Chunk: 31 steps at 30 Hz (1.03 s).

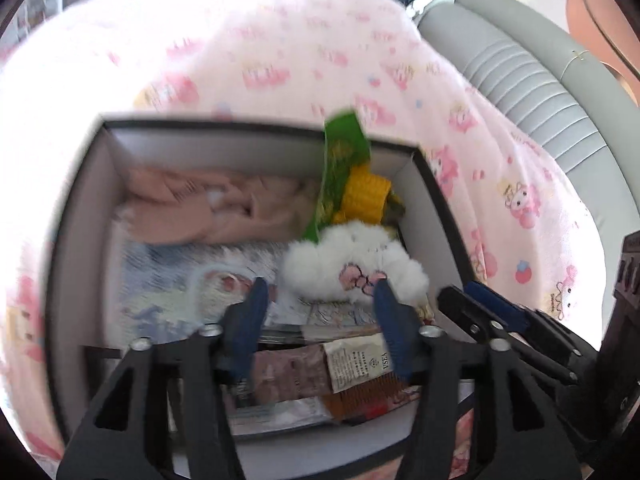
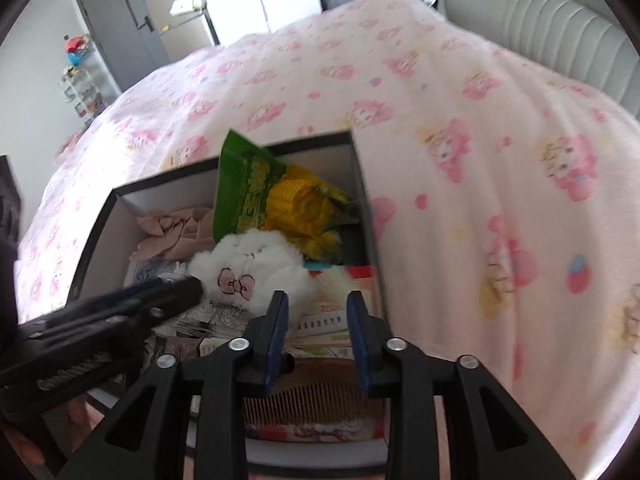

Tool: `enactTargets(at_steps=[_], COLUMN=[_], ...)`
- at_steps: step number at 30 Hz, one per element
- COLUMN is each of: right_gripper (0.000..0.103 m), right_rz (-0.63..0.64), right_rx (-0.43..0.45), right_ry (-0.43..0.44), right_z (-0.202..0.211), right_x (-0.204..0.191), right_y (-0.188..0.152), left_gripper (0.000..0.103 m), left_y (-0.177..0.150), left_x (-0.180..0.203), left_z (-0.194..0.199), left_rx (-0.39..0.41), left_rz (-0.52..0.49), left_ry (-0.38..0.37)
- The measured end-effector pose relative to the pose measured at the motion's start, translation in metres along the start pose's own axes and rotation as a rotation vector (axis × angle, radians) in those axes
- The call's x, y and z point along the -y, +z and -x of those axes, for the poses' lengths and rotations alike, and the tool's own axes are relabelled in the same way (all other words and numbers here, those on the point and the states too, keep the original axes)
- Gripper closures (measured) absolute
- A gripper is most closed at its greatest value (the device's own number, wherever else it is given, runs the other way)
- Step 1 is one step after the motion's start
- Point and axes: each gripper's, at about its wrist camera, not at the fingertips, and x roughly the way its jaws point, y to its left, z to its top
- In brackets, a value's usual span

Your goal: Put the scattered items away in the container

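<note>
A black-rimmed box (image 1: 80,184) (image 2: 362,184) sits on the bed. Inside lie a white fluffy toy with a pink bow (image 1: 352,260) (image 2: 256,264), a green corn snack bag (image 1: 352,176) (image 2: 256,188), beige cloth (image 1: 208,200) (image 2: 176,228), printed packets (image 1: 180,292) and a wooden comb (image 2: 304,404). My left gripper (image 1: 320,300) is open and empty over the box, just in front of the toy; it also shows in the right wrist view (image 2: 176,284). My right gripper (image 2: 318,304) is open and empty over the box's near right part; it shows at the right of the left wrist view (image 1: 472,300).
The box rests on a pink cartoon-print bedsheet (image 2: 460,120). A grey padded headboard (image 2: 540,24) lies at the far right. A grey door (image 2: 120,28) and shelves (image 2: 80,80) stand beyond the bed at the left.
</note>
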Motion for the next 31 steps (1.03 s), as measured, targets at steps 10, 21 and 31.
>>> enactTargets(at_steps=[10, 21, 31], right_gripper=[0.033, 0.024, 0.024], right_rz=[-0.057, -0.079, -0.05], right_rx=[0.191, 0.274, 0.314], right_ry=[-0.057, -0.049, -0.068], right_z=[0.093, 0.192, 0.242], right_x=[-0.011, -0.033, -0.043], right_y=[0.001, -0.052, -0.11], left_gripper=[0.003, 0.001, 0.001], left_y=[0.009, -0.059, -0.13], left_x=[0.016, 0.042, 0.042], left_z=[0.098, 0.214, 0.249], left_rx=[0.229, 0.4, 0.377], left_rz=[-0.082, -0.136, -0.181], left_ry=[0.136, 0.251, 0.244])
